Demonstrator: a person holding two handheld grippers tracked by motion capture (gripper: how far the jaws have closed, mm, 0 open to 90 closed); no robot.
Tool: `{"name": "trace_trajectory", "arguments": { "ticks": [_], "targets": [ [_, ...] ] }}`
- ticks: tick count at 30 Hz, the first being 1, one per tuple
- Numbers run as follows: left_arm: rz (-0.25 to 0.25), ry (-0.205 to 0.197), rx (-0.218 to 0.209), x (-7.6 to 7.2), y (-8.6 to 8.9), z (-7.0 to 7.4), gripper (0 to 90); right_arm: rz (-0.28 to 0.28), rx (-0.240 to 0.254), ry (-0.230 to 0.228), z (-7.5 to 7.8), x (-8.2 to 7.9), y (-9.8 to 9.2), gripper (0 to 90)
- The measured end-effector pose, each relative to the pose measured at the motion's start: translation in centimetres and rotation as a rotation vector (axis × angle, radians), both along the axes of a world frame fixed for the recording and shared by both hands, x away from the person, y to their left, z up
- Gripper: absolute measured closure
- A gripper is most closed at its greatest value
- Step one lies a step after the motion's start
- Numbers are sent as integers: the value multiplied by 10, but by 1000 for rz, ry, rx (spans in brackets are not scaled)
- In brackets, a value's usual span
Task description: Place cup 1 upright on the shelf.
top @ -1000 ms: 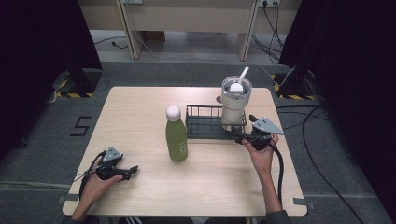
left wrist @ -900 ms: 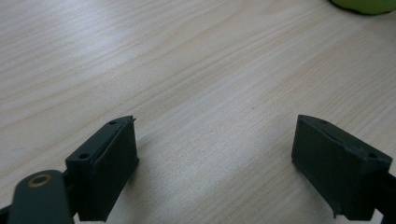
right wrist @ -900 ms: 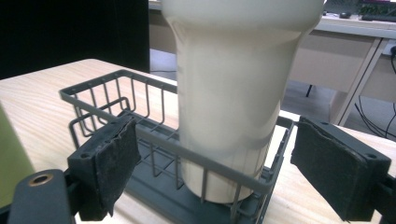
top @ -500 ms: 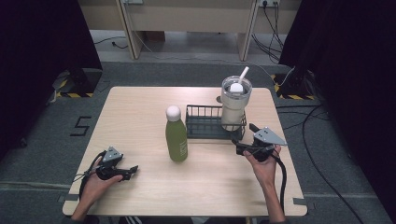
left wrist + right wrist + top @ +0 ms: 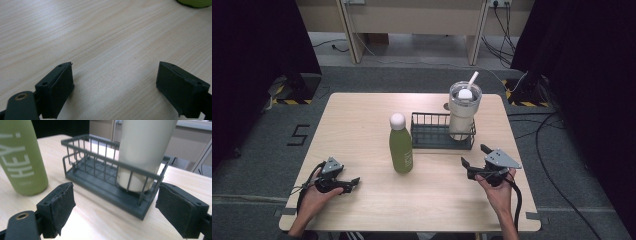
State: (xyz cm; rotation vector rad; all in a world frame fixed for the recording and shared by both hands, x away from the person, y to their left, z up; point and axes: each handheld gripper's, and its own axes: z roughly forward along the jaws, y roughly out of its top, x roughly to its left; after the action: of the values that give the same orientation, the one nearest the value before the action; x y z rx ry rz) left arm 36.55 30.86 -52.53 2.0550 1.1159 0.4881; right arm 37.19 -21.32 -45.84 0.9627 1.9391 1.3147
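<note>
A green bottle (image 5: 401,145) with a white cap stands upright mid-table. To its right a dark wire basket (image 5: 432,136) holds a cream tumbler (image 5: 463,112) with a lid and straw in its right end. My right gripper (image 5: 474,156) hovers just in front of the basket's right end, open and empty. In the right gripper view its jaws (image 5: 115,195) frame the basket (image 5: 100,177), the tumbler (image 5: 142,152) and the bottle (image 5: 22,157). My left gripper (image 5: 352,184) rests low near the front left, open with bare wood between its jaws (image 5: 115,75).
The wooden table (image 5: 362,115) ends close behind both hands. A cable (image 5: 516,200) trails from the right gripper over the front edge. The bottle's base (image 5: 195,2) peeks in at the top right of the left gripper view.
The right gripper has drawn back from the basket's right end toward the person and slightly lower. The left hand has stayed put.
</note>
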Motion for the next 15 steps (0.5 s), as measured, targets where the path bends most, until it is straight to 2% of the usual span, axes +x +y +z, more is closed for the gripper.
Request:
{"name": "trace_trajectory", "arguments": {
  "ticks": [15],
  "targets": [
    [1, 1, -2, 0, 0, 0, 135, 14, -31, 85, -22, -22, -6, 149]
  ]
}}
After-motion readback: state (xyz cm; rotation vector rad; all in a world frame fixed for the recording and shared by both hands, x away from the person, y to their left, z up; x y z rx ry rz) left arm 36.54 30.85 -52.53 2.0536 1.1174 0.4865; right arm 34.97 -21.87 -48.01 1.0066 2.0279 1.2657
